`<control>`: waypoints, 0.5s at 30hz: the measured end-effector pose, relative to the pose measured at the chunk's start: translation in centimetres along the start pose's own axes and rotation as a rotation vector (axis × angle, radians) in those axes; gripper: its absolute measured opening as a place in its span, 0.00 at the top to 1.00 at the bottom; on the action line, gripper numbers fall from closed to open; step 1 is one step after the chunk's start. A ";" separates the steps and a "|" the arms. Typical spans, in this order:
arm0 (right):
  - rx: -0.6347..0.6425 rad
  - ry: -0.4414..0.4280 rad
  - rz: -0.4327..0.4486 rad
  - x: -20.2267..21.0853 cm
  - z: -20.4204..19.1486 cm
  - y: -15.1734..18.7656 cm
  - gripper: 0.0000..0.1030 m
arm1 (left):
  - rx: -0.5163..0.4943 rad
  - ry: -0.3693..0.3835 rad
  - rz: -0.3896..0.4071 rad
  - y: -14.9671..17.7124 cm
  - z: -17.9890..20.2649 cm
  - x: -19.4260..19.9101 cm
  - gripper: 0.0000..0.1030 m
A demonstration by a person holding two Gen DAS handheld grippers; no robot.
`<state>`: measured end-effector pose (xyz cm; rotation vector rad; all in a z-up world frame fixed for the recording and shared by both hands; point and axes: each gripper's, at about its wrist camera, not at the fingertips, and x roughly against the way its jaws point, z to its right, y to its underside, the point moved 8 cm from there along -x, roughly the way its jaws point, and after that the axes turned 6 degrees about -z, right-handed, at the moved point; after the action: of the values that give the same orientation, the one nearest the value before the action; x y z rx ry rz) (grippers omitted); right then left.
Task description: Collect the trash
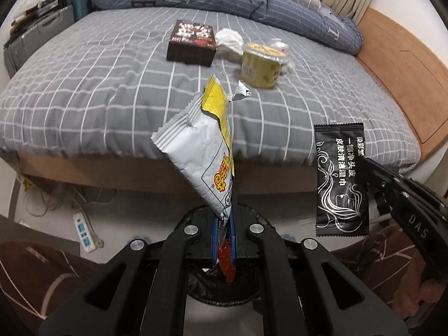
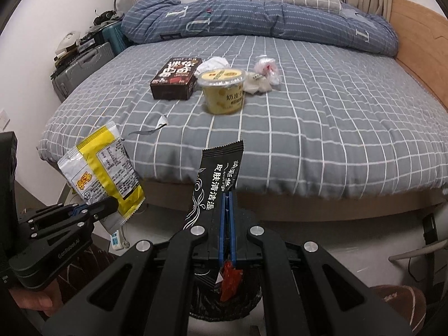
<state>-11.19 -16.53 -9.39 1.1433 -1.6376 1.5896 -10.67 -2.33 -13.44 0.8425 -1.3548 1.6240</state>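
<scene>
The person is standing at the foot of the bed with a piece of trash in each tool. The left gripper (image 1: 228, 215) is clamped on a crinkly silver-and-yellow foil snack bag (image 1: 201, 145), and the right gripper (image 2: 228, 196) is pinched tight on a flat, glossy black sachet with white line art (image 2: 215, 187). Both are hanging over a round bin lined with shiny black plastic (image 2: 246, 302), where something red and crumpled (image 2: 231, 282) is already lying.

Plenty is waiting on the grey checked bedsheet (image 2: 322, 128): a dark brown cardboard box (image 2: 175, 79), a squat yellow plastic cup with a lid (image 2: 222, 89), crumpled white tissue (image 2: 212, 63), a wad of thin clear wrap (image 2: 266, 74) and a torn silver foil strip (image 2: 161, 121).
</scene>
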 end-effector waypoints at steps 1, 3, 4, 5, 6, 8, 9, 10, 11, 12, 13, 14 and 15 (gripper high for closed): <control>-0.003 -0.001 -0.005 0.1 0.0 0.3 0.98 | 0.005 0.001 -0.006 0.4 -0.2 0.0 0.95; -0.006 0.001 -0.015 0.1 -0.2 1.0 0.98 | 0.009 0.000 -0.019 1.1 -0.4 0.0 0.95; -0.006 0.002 -0.019 0.1 -0.3 1.3 0.98 | 0.010 0.000 -0.024 1.5 -0.4 0.0 0.95; -0.005 0.003 -0.026 0.0 -0.4 1.6 0.98 | 0.011 0.001 -0.029 1.7 -0.5 0.0 0.95; -0.003 0.004 -0.030 0.0 -0.5 1.8 0.98 | 0.012 0.001 -0.034 2.1 -0.6 0.1 0.95; 0.000 0.007 -0.037 0.0 -0.7 2.3 0.98 | 0.013 0.001 -0.043 2.6 -0.7 0.1 0.95; 0.003 0.008 -0.041 0.0 -0.8 2.5 0.98 | 0.013 0.001 -0.049 2.9 -0.7 0.0 0.95; 0.003 0.009 -0.045 -0.1 -0.9 2.7 0.98 | 0.012 0.001 -0.054 3.2 -0.8 -0.1 0.95; 0.003 0.010 -0.049 -0.2 -0.9 2.9 0.98 | 0.012 0.000 -0.058 3.4 -0.8 -0.2 0.95; 0.004 0.011 -0.053 -0.4 -0.9 3.1 0.98 | 0.013 0.000 -0.063 3.7 -1.0 -0.4 0.95; 0.006 0.013 -0.061 -0.7 -1.0 3.4 0.98 | 0.015 -0.002 -0.067 3.9 -1.1 -0.6 0.95; 0.007 0.014 -0.065 -0.9 -0.9 3.5 0.98 | 0.019 -0.003 -0.072 4.1 -1.3 -1.0 0.95; 0.007 0.017 -0.074 -1.4 -0.9 3.9 0.98 | 0.020 -0.004 -0.078 4.2 -1.5 -1.3 0.95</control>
<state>-14.07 -15.73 -12.35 1.1778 -1.5621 1.5554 -13.91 -1.39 -16.66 0.8995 -1.2947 1.5788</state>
